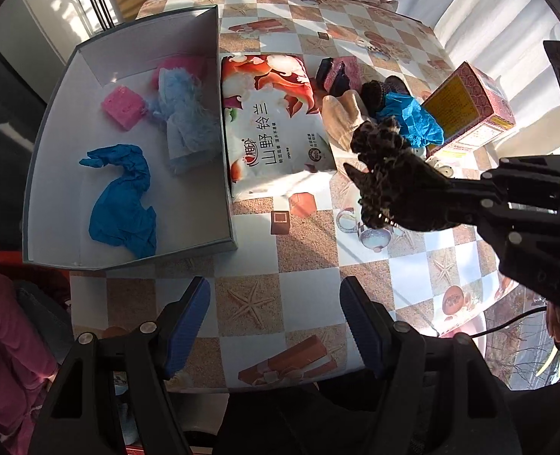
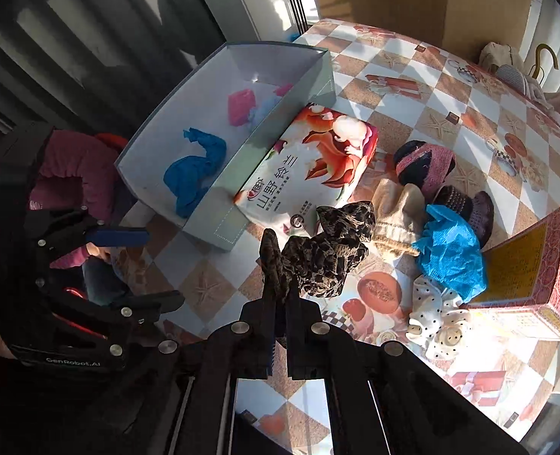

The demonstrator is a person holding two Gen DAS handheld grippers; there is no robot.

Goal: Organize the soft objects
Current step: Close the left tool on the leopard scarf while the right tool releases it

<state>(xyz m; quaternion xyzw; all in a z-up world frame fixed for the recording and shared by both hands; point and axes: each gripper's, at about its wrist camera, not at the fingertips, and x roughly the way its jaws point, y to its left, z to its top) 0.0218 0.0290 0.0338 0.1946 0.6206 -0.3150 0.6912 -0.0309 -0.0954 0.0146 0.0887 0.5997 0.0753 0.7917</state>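
Note:
My right gripper (image 2: 282,295) is shut on a dark leopard-print cloth (image 2: 325,254) and holds it above the table, right of the tissue pack (image 2: 302,167). The cloth also shows in the left wrist view (image 1: 390,174), held by the right gripper (image 1: 446,197). My left gripper (image 1: 276,322) is open and empty, low over the table's near edge, just below the grey box (image 1: 223,174). The box holds a blue glove (image 1: 124,197), a pink sponge (image 1: 122,106) and a fluffy light-blue cloth (image 1: 185,113).
On the checkered table (image 1: 310,258) lie a beige mitten (image 2: 393,208), a blue crumpled glove (image 2: 450,250), dark knitted pieces (image 2: 465,204), a pink-and-black sponge (image 2: 427,167), a white polka-dot cloth (image 2: 435,318) and a red patterned carton (image 2: 537,265).

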